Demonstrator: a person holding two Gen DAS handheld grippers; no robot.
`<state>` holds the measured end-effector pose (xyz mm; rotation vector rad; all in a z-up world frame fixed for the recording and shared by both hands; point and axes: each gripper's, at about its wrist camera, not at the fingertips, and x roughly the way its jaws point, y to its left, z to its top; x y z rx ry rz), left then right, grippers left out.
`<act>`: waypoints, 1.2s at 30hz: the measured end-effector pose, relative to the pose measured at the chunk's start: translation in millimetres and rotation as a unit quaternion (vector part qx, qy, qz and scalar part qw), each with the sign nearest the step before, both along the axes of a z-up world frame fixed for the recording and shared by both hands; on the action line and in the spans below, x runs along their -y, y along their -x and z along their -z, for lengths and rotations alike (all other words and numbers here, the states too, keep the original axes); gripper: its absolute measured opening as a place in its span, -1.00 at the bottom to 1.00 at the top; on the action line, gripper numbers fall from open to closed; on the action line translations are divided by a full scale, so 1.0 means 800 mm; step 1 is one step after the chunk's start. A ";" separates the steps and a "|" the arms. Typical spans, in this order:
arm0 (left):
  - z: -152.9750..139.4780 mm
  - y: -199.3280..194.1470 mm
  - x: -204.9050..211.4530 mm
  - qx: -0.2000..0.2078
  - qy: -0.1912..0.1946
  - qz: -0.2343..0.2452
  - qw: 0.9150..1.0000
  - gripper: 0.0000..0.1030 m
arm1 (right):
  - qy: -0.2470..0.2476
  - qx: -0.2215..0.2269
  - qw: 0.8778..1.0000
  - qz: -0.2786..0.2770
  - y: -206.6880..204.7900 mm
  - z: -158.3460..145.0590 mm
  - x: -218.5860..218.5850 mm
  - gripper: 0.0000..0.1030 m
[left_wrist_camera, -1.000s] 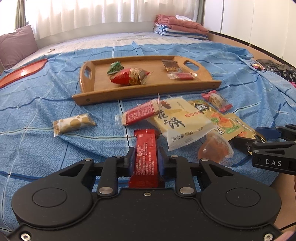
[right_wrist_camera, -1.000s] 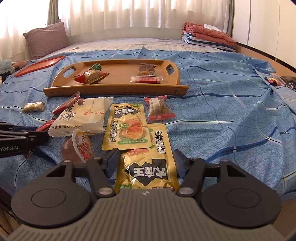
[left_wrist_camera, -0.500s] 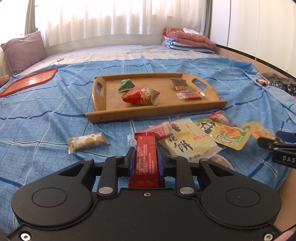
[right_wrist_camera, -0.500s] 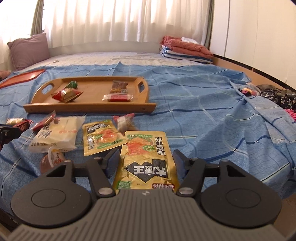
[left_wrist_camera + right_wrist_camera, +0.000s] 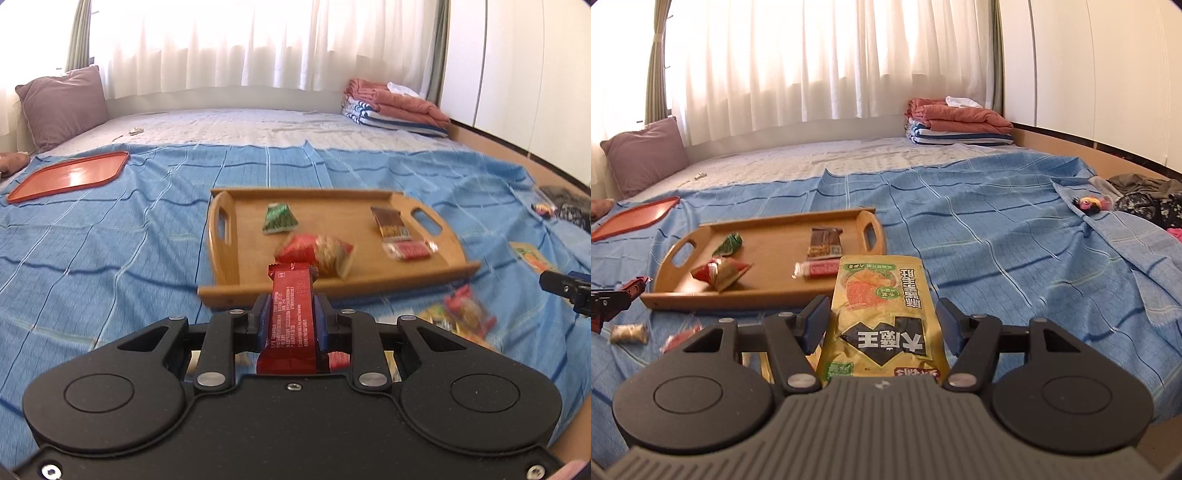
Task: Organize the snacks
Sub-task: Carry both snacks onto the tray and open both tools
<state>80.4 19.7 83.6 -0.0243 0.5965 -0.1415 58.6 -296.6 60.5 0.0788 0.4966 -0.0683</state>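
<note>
My left gripper (image 5: 291, 314) is shut on a red snack bar (image 5: 292, 295) and holds it in the air just short of the wooden tray (image 5: 236, 266). My right gripper (image 5: 882, 321) is shut on a yellow snack pouch (image 5: 879, 306) and holds it lifted to the right of the tray (image 5: 768, 299). The tray holds a green packet (image 5: 279, 218), a red bag (image 5: 317, 253), a brown packet (image 5: 389, 221) and a small red pack (image 5: 408, 250). More snacks (image 5: 465, 308) lie on the blue bedsheet in front of the tray.
A red plastic tray (image 5: 70, 175) lies at the far left of the bed. A purple pillow (image 5: 62, 107) is at the back left, folded blankets (image 5: 391, 109) at the back right. Dark clothes (image 5: 1145, 199) lie at the right edge. A small roll snack (image 5: 628, 332) lies left of the tray.
Both grippers have risen and moved forward toward the tray with their snacks. The loose snacks on the sheet have dropped low in both views.
</note>
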 end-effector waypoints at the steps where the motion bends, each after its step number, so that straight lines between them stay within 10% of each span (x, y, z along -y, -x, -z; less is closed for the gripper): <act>1: -0.004 -0.008 -0.002 0.001 0.002 -0.001 1.000 -0.54 | -0.006 -0.001 1.000 -0.003 -0.008 -0.003 0.001 0.27; 18: -0.016 -0.200 -0.021 -0.033 0.028 -0.030 0.999 -0.54 | -0.102 -0.045 0.992 -0.064 -0.191 -0.032 -0.018 0.27; 36: 0.060 -0.348 -0.021 -0.087 0.020 -0.064 0.994 -0.54 | -0.144 -0.130 0.978 -0.082 -0.355 0.040 -0.084 0.27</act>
